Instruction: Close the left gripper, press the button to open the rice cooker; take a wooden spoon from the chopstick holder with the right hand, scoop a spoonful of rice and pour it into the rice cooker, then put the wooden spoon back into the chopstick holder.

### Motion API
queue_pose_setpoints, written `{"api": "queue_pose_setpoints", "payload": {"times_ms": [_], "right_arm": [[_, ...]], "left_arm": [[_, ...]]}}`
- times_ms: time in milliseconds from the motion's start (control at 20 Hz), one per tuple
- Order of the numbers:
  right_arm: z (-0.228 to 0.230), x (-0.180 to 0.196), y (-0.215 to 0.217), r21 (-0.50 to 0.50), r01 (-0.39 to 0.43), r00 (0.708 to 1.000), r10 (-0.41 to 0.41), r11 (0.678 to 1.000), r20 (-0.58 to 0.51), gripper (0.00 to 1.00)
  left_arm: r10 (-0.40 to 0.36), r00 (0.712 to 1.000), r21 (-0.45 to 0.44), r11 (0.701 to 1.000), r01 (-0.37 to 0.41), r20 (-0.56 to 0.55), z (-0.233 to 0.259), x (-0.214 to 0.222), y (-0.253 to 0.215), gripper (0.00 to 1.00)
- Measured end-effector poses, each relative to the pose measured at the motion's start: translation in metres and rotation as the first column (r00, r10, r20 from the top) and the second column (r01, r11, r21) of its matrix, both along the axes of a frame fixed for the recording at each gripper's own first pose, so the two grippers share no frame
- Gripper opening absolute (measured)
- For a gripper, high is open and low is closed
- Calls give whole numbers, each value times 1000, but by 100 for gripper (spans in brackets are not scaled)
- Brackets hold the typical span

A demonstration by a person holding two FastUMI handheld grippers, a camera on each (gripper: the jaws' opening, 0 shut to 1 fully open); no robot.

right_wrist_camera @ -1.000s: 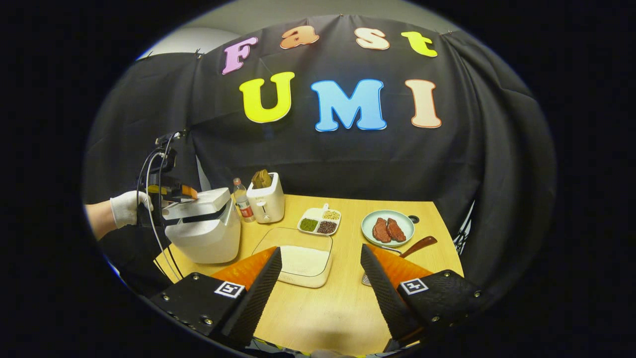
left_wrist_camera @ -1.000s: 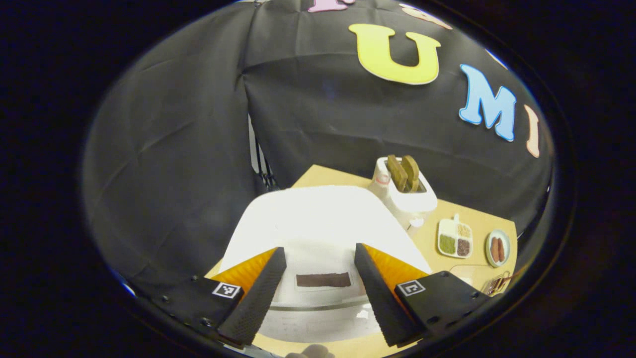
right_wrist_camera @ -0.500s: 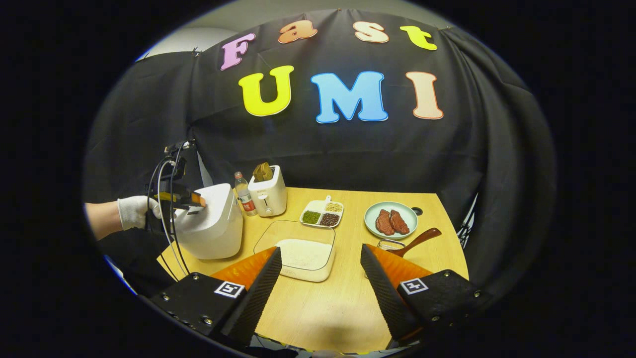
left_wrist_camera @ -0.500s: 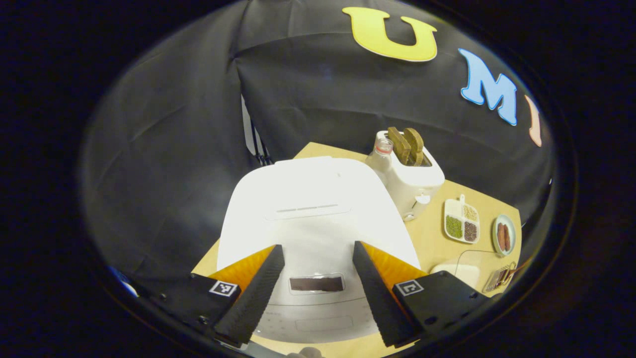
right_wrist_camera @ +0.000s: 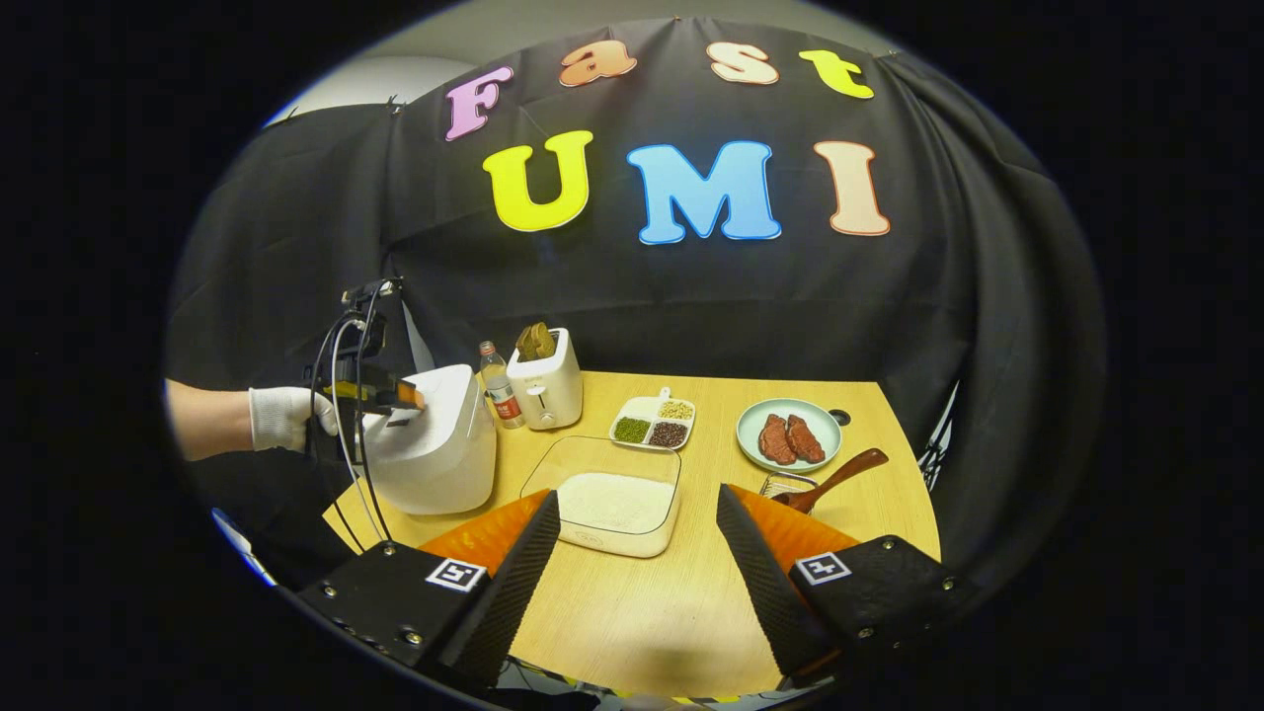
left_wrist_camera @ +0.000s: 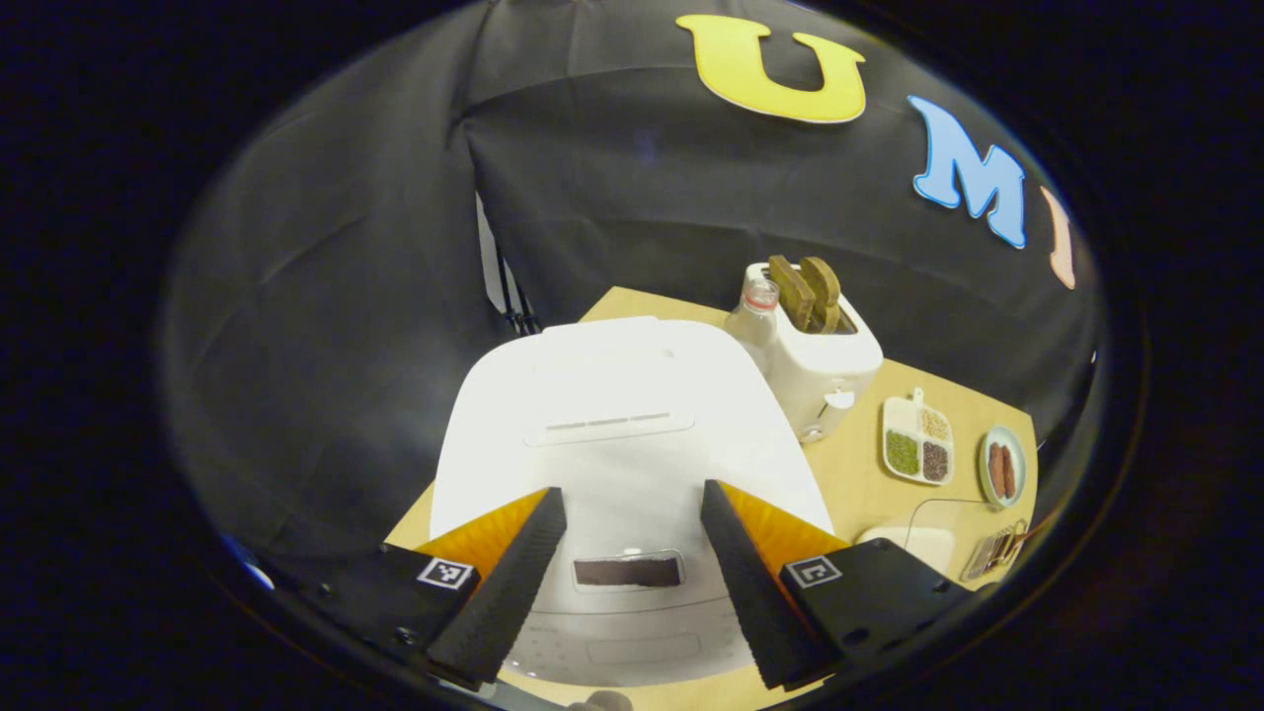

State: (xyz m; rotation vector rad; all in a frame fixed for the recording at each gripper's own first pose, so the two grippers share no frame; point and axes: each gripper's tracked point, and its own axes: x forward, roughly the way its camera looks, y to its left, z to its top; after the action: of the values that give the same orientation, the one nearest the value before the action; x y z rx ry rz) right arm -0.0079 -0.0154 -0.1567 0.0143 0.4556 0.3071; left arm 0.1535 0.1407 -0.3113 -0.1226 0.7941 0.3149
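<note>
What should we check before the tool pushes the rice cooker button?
1. Left tool shut for pressing: not ok, its fingers stand apart.
2. Left tool over the rice cooker: ok, it hovers above the front of the lid.
3. Which part is the button: cannot tell.
4. Right tool free for the spoon: ok, open and holding nothing.
5. Wooden spoon in the chopstick holder: ok, its handle sticks out.
6. Rice ready in the clear box: ok.

White cooker (right_wrist_camera: 434, 449), lid shut, stands at the table's nine o'clock; spoon (right_wrist_camera: 834, 479) lies tilted in the holder (right_wrist_camera: 785, 484) at three o'clock.
</note>
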Motion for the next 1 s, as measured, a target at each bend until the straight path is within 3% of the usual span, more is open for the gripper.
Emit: {"api": "queue_pose_setpoints", "payload": {"times_ms": [250, 350, 500, 700, 900, 1000], "right_arm": [[18, 3, -7, 8, 27, 998, -27, 1000, 57, 98], [28, 6, -12, 4, 48, 995, -48, 999, 86, 98], [52, 11, -15, 15, 76, 987, -77, 997, 144, 98], [93, 14, -23, 44, 125, 961, -132, 991, 242, 98], [127, 13, -34, 55, 189, 922, -196, 980, 332, 98], [137, 10, -37, 60, 218, 906, -224, 974, 359, 98]], "left_arm": [[-27, 992, 97, 995, 15, 124, 30, 5, 8, 99], [-79, 973, 148, 988, 47, 219, 75, -1, -3, 99], [-137, 931, 154, 984, 89, 337, 136, -20, -36, 98], [-214, 835, 164, 975, 150, 506, 221, -61, -86, 98], [-283, 711, 195, 959, 205, 644, 285, -117, -138, 97], [-285, 676, 184, 958, 220, 680, 299, -135, -154, 97]]}}
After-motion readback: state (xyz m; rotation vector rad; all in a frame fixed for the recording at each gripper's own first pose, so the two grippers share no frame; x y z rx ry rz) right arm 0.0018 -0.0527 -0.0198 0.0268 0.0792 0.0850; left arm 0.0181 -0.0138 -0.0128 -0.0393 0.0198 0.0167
